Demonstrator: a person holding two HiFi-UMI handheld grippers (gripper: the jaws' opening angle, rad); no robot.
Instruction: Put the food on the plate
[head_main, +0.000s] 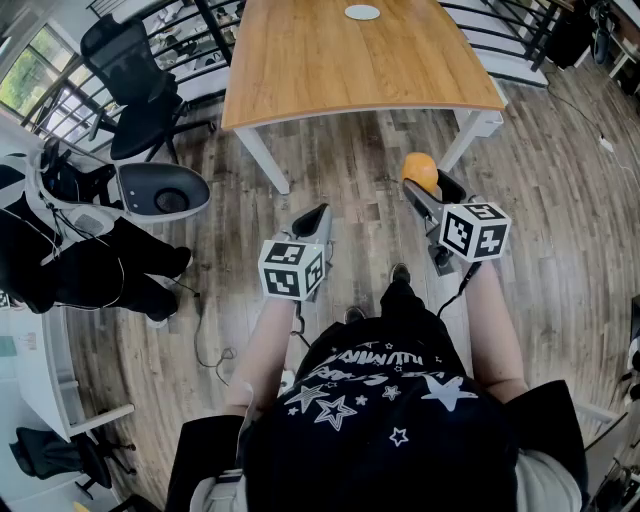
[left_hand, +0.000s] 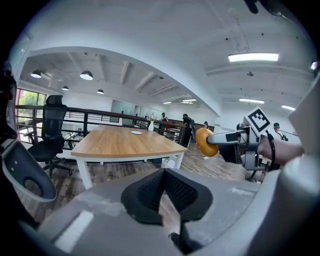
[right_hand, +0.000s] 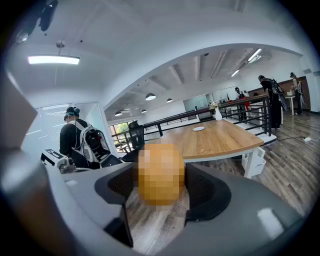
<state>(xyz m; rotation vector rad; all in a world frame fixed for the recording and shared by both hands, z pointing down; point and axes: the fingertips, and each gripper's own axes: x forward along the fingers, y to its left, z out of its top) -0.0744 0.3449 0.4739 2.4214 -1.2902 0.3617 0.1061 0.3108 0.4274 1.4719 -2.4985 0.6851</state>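
Observation:
I stand on the wood floor, a step back from the table. My right gripper is shut on a round orange piece of food, which fills the gap between the pads in the right gripper view. From the left gripper view, the same food sticks out of the right gripper's tip. My left gripper is shut with nothing in it, its pads meeting at the tip. A small white plate lies at the far end of the wooden table, well ahead of both grippers.
A black office chair and a grey seat shell stand left of the table. A person in black is at the far left. A white vase stands behind the plate. Railings run behind the table; a cable lies on the floor.

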